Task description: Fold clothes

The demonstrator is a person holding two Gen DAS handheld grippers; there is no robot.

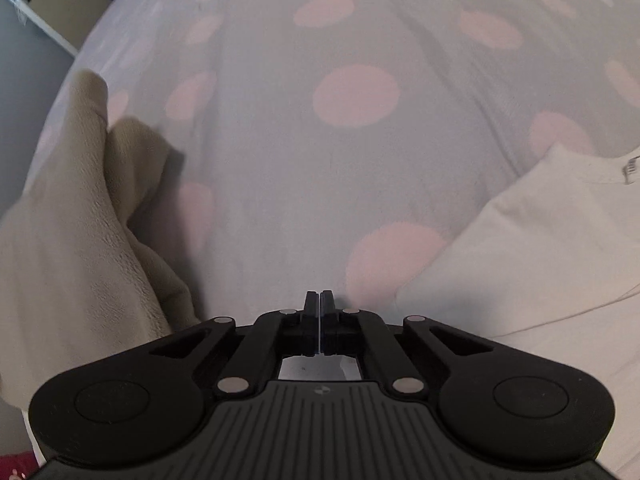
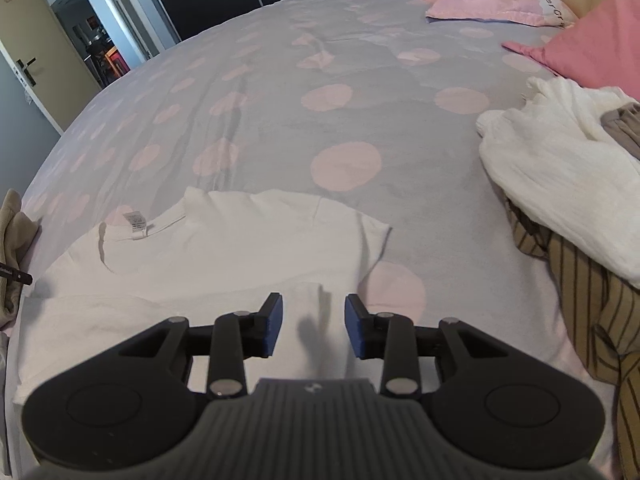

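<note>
white T-shirt (image 2: 224, 240) flat on bed (image 2: 360, 128), under right gripper (image 2: 314, 322) | right jaws wide, empty | left gripper (image 1: 321, 304) closed, empty | advice: pinch 1 sleeve edge, fold inward smoothly

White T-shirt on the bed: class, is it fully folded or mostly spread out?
Mostly spread out. The white T-shirt lies flat on the bed, neck label showing, one sleeve out.
</note>
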